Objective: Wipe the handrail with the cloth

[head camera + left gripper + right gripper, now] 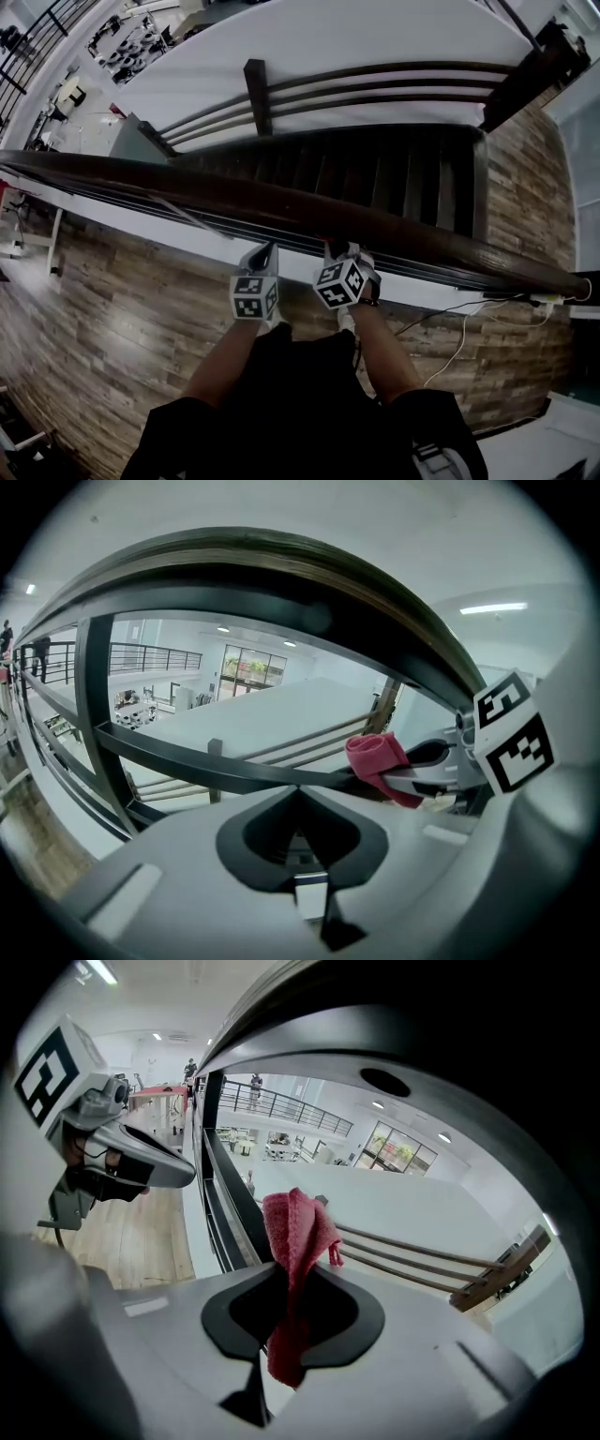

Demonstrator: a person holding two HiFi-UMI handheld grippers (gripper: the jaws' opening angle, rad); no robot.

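Multi-level office or lab building: handrail (281, 208) over dark staircase (375, 178), wood-plank floor (122, 319), workbenches (131, 52) on level below.

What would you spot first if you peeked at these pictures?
The bright red cloth stands out first, pinched in the right tongs. Next comes the long dark wooden handrail sweeping across the head view, with a dark staircase dropping away beyond it.

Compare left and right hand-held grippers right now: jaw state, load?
Load: the right hand-held gripper clamps a red terry cloth; the left hand-held gripper holds nothing.
Jaws: the left's are together with nothing between them; the right's are shut on the cloth, which sticks out past them.
Shared: both are grey and sit side by side at the dark wooden handrail.
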